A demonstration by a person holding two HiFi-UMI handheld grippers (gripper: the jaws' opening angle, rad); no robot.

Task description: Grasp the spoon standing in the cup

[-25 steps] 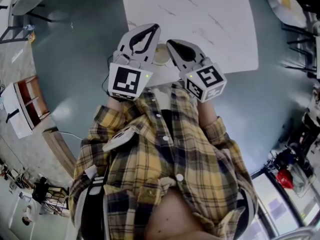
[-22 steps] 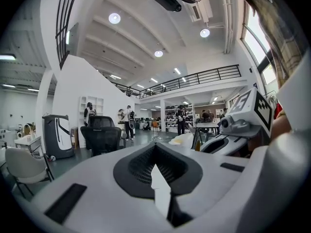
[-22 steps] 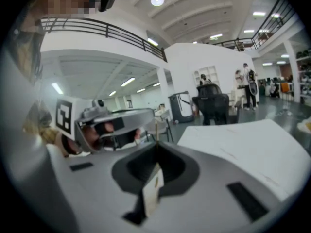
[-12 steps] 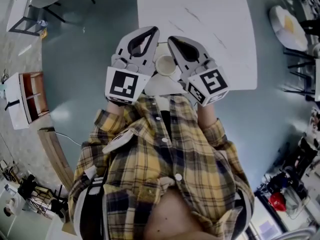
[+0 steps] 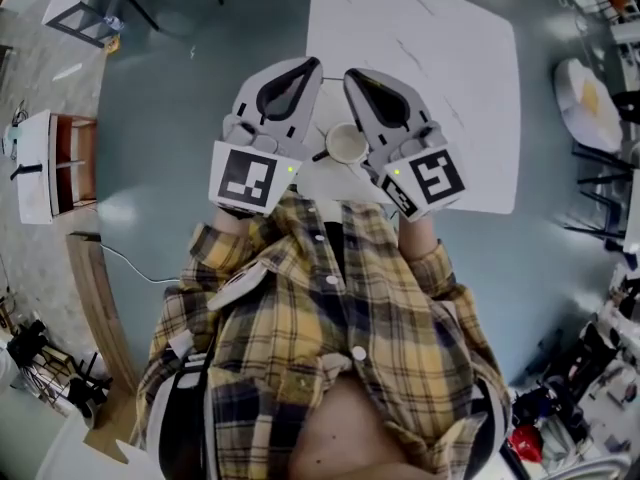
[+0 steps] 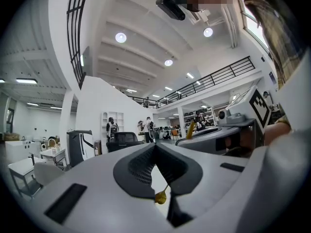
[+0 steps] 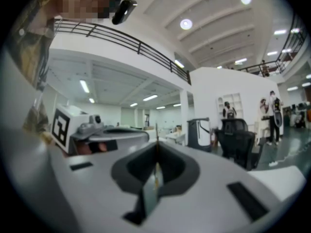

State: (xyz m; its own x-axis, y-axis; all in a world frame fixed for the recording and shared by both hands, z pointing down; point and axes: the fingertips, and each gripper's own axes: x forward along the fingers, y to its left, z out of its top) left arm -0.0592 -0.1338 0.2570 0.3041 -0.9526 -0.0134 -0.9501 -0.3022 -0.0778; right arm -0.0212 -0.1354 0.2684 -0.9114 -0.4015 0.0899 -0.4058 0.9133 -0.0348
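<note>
Left hand-held gripper [image 5: 309, 64] and right hand-held gripper [image 5: 351, 72] are held shut and empty, flanking the cup [image 5: 347, 145].
The cup is seen on the desk [image 5: 440, 58], behind both tips and nearer the right; the spoon [image 5: 319, 156] is judged to lean leftward.

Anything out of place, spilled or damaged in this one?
Nothing stands out. The cup stands upright on the table, near its edge, between the left gripper and the right gripper, both shut. No spill shows.
</note>
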